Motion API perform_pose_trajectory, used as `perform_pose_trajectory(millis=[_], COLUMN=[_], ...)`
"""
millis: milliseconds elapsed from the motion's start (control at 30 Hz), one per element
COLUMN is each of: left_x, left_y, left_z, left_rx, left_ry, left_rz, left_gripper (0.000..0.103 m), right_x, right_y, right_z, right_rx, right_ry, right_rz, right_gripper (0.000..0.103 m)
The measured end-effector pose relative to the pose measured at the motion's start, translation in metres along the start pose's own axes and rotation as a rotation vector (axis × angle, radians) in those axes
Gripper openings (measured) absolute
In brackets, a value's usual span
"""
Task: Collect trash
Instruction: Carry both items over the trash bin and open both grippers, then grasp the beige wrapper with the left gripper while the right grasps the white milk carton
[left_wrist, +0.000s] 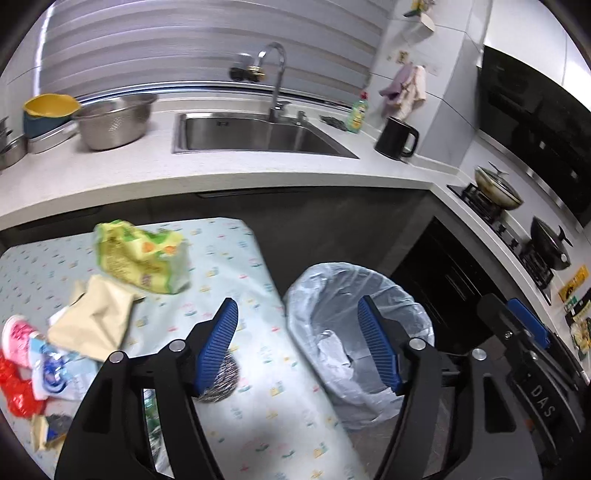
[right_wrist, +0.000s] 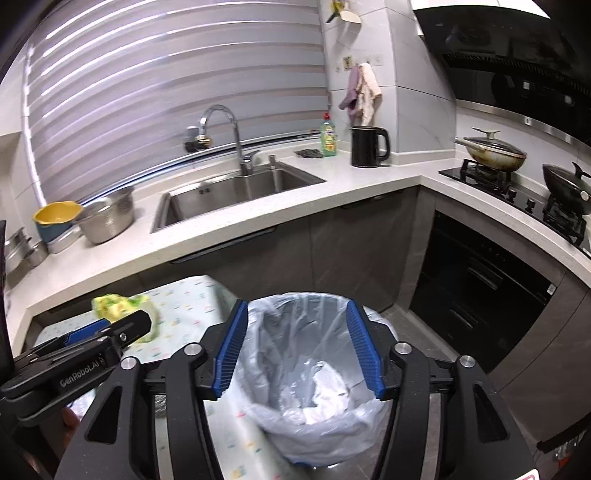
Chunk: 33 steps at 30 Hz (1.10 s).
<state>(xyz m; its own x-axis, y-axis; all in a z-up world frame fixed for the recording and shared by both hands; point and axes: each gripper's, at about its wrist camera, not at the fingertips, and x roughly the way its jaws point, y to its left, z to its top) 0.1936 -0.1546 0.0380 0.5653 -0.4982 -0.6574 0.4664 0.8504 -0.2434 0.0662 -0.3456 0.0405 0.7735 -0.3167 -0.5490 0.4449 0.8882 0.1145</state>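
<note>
A bin with a pale plastic liner (left_wrist: 332, 271) (right_wrist: 295, 297) stands on the floor beside a small table (left_wrist: 229, 254). Crumpled white paper (left_wrist: 330, 349) (right_wrist: 325, 393) lies inside it. My left gripper (left_wrist: 297, 306) is open and empty, over the table's right edge and the bin's rim. A steel scourer (left_wrist: 221, 380) lies under its left finger. My right gripper (right_wrist: 297, 306) is open and empty above the bin mouth. On the table lie a yellow-green packet (left_wrist: 140, 258) (right_wrist: 110, 304), a beige paper bag (left_wrist: 96, 317), a pink wrapper (left_wrist: 18, 336), a red wrapper (left_wrist: 14, 391) and a blue-white wrapper (left_wrist: 51, 376).
Behind the table runs a white counter (left_wrist: 258, 173) with a sink (left_wrist: 258, 134), a steel colander (left_wrist: 110, 123), a yellow bowl (left_wrist: 50, 105), a soap bottle (left_wrist: 358, 112) and a black kettle (left_wrist: 395, 138). On the right, a hob carries two pans (right_wrist: 495, 151). Dark cabinets (right_wrist: 351, 247) stand beyond the bin.
</note>
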Motion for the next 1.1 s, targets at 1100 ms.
perform_pose_trajectory(millis=[1100], left_x=[-0.104], left_y=[0.202], left_z=[-0.141], left_rx=[-0.176], left_ry=[0.079], left_rz=[0.378], left_gripper=[0.085], right_x=[-0.030], right_y=[0.153], right_z=[-0.132], right_rx=[-0.164], right_ry=[0.225], right_rz=[0.212], right_gripper=[0.064])
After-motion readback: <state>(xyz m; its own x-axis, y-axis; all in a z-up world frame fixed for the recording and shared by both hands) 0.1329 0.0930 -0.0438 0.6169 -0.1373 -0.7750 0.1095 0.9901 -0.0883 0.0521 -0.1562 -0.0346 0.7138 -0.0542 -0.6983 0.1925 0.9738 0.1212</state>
